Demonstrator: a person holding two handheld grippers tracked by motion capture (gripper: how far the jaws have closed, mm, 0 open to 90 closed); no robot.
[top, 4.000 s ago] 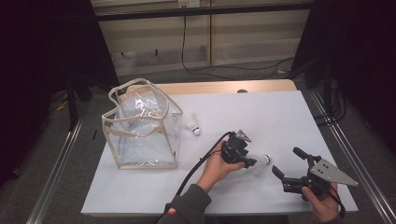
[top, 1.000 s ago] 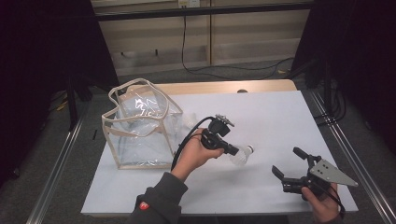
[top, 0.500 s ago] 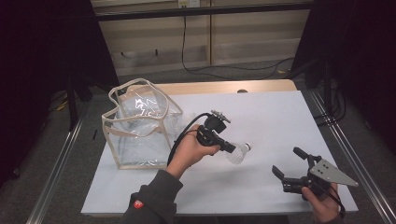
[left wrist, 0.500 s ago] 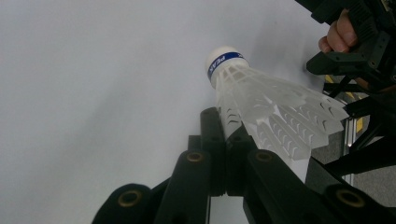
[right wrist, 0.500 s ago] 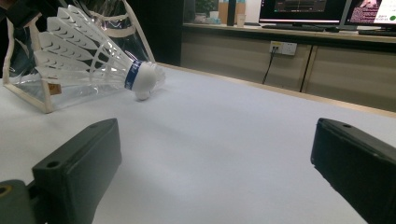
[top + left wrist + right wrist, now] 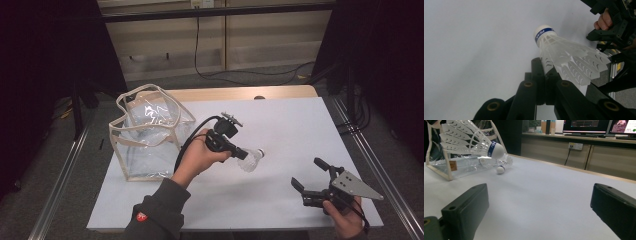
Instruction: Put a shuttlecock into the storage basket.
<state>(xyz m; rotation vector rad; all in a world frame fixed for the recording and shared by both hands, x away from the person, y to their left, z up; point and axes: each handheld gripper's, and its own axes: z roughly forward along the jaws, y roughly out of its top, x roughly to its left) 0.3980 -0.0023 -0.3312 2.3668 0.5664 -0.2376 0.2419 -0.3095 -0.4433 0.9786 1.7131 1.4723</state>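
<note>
Shuttlecock (image 6: 251,159) pinched in left tool (image 6: 242,153)

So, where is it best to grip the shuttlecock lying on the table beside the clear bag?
Probably its white cork, from the open table side: the shuttlecock lies on its side, cork away from the clear bag, skirt close to it.

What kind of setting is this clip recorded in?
Probably an office or lab set up as a recording station. A white-topped table stands inside a metal rail frame, computer monitors glow on a counter behind it, and a wall socket with a trailing cable sits below them.
</note>
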